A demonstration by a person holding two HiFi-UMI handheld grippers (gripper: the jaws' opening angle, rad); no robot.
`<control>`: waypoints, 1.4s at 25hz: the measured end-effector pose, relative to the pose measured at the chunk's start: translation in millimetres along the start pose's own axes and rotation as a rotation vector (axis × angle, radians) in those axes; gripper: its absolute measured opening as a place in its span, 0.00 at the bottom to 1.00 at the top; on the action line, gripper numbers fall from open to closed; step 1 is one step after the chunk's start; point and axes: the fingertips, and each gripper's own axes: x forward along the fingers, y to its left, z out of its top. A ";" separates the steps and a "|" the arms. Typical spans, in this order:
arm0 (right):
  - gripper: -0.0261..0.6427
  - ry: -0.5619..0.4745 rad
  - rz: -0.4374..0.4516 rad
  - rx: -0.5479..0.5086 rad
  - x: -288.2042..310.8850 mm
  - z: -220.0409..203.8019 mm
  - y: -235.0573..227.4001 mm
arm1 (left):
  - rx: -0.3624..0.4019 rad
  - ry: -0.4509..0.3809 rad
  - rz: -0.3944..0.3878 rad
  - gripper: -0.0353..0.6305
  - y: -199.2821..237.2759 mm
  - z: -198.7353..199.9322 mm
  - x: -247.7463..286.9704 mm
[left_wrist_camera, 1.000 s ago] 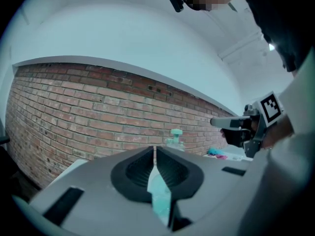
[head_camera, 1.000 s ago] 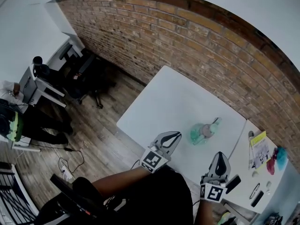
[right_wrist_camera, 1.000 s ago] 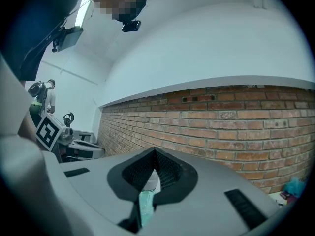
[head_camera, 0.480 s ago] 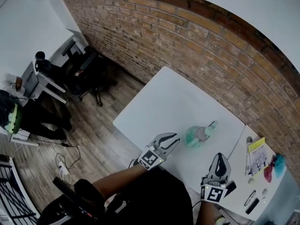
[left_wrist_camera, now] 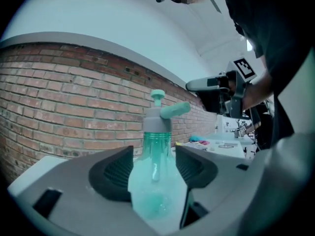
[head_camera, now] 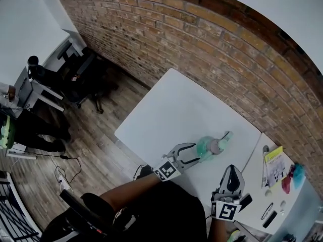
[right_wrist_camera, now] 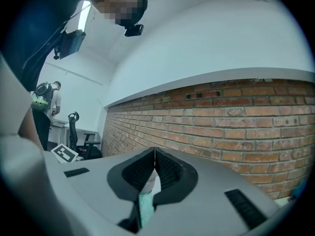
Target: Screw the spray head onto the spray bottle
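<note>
Teal spray bottle [head_camera: 208, 146] stands between the jaws of the level left gripper [head_camera: 195, 154], which have just been opening (pads clear of it); right gripper [head_camera: 230, 170] hovers level, jaws together.

right claw [right_wrist_camera: 154, 154]: jaws together | below — teal sliver [right_wrist_camera: 145, 203], perhaps the bottle | behind: brick wall [right_wrist_camera: 221, 117]

The head view looks steeply down from high above the white table [head_camera: 171, 110]. The left gripper view sits low, very near the spray bottle [left_wrist_camera: 156, 181], facing the brick wall [left_wrist_camera: 59, 107]. The right gripper view faces that wall too.
</note>
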 end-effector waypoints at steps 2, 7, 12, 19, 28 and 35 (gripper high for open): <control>0.05 0.006 0.000 -0.007 2.1 -0.2 -2.9 | -0.008 0.002 -0.008 0.48 -0.9 -4.6 6.8; 0.05 0.030 0.004 -0.003 4.8 -6.1 -8.4 | -0.022 0.015 -0.034 0.57 -1.1 -13.8 23.1; 0.05 0.035 0.016 -0.001 6.8 -8.3 -11.3 | -0.007 0.037 -0.060 0.60 -2.3 -21.1 36.5; 0.05 0.049 0.109 -0.003 14.3 -7.1 -10.0 | 0.022 0.042 -0.104 0.65 -5.8 -18.3 54.6; 0.05 0.087 0.223 -0.005 32.7 -9.1 -1.4 | 0.017 0.060 -0.133 0.65 -10.8 -26.9 69.6; 0.05 0.096 0.247 -0.072 35.9 -6.1 -0.7 | 0.006 0.067 -0.126 0.65 -6.7 -34.7 71.6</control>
